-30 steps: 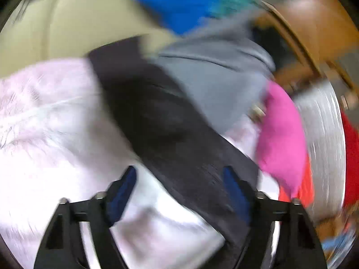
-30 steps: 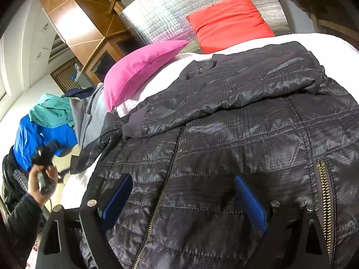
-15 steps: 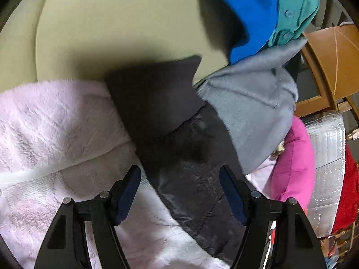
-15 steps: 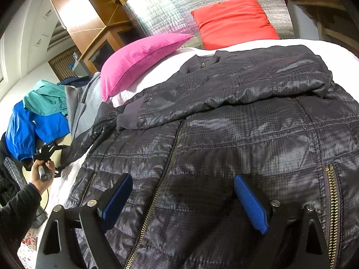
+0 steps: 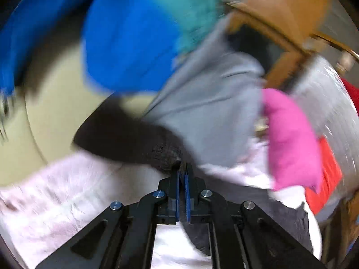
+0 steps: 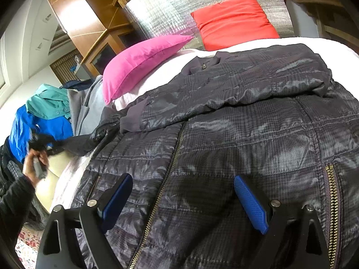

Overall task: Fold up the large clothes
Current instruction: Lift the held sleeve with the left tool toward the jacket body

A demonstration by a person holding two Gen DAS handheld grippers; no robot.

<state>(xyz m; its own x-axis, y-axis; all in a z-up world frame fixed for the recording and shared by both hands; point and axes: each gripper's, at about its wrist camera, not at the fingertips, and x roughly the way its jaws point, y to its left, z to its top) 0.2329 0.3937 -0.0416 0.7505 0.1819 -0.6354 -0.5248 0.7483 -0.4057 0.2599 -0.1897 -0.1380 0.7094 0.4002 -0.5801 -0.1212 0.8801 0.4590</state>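
Dark quilted jacket (image 6: 235, 130) spread on bed, one sleeve folded across.

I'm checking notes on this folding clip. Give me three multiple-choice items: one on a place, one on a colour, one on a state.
1. Where does the pink pillow lie?
A. beside the jacket's collar, near the headboard
B. on the floor
C. on top of the jacket

2. What colour is the other pillow leaning against the headboard?
A. green
B. red
C. white

3. How does the left gripper stand?
A. wide open over the blanket
B. shut on nothing
C. shut on the sleeve

Answers: 1 A, it sits on the bed past the collar. 2 B, it is plainly red. 3 C, dark fabric runs between the closed pads.
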